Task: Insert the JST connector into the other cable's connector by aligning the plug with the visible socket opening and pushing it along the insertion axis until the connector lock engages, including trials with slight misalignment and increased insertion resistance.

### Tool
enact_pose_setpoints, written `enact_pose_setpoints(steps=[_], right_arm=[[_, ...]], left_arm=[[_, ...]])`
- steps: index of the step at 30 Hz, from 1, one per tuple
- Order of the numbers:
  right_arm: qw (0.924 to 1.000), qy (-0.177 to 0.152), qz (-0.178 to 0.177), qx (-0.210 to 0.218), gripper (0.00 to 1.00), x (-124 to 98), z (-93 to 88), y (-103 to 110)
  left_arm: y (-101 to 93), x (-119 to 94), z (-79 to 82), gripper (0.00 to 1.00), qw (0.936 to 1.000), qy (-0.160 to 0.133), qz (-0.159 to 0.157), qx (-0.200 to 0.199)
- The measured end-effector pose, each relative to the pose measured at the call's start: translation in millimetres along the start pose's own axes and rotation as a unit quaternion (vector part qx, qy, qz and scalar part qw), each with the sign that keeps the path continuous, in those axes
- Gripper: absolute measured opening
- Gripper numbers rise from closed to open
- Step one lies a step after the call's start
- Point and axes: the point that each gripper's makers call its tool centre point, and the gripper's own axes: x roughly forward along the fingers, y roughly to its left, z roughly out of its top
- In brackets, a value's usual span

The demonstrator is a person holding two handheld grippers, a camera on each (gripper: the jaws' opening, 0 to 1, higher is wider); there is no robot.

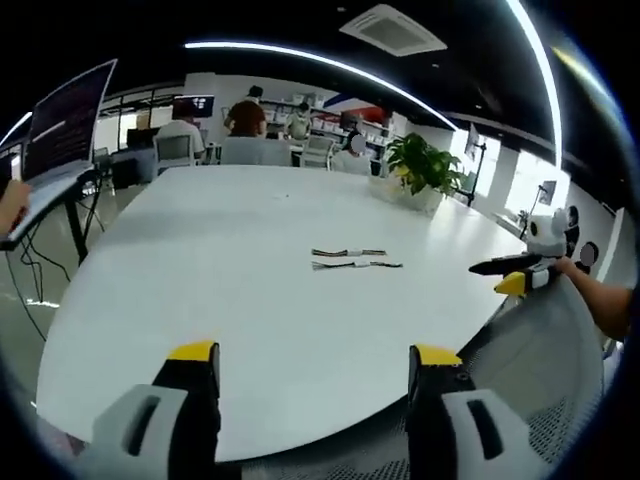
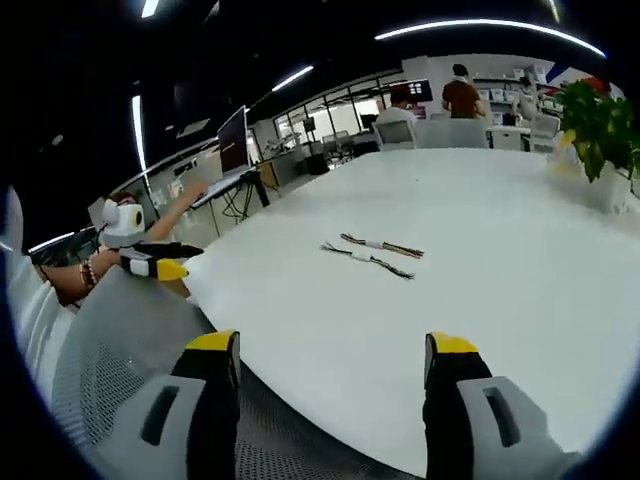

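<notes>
Two short cables with white JST connectors lie side by side on the white table: the farther cable and the nearer cable. My left gripper hovers over the near table edge, open and holding nothing, well short of the cables. My right gripper is also open and holds nothing, above the table rim. The right gripper comes into the left gripper view at the right, and the left gripper comes into the right gripper view at the left.
The large white table carries a potted plant at its far side. A mesh chair back stands by the near edge. A laptop sits on a stand at the left. People sit at desks behind.
</notes>
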Motion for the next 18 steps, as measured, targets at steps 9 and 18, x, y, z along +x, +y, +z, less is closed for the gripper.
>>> enact_pose_setpoints(steps=[9, 18], right_arm=[[0.9998, -0.004, -0.017, 0.014, 0.76, -1, 1.2, -1], [0.9974, 0.022, -0.046, 0.051, 0.74, -7, -11.3, -10]], left_arm=[[3.3, -1, 3.3, 0.76, 0.9999, -0.012, 0.009, -0.004], [11.2, -3, -4.7, 0.71, 0.9986, 0.022, 0.044, 0.017]])
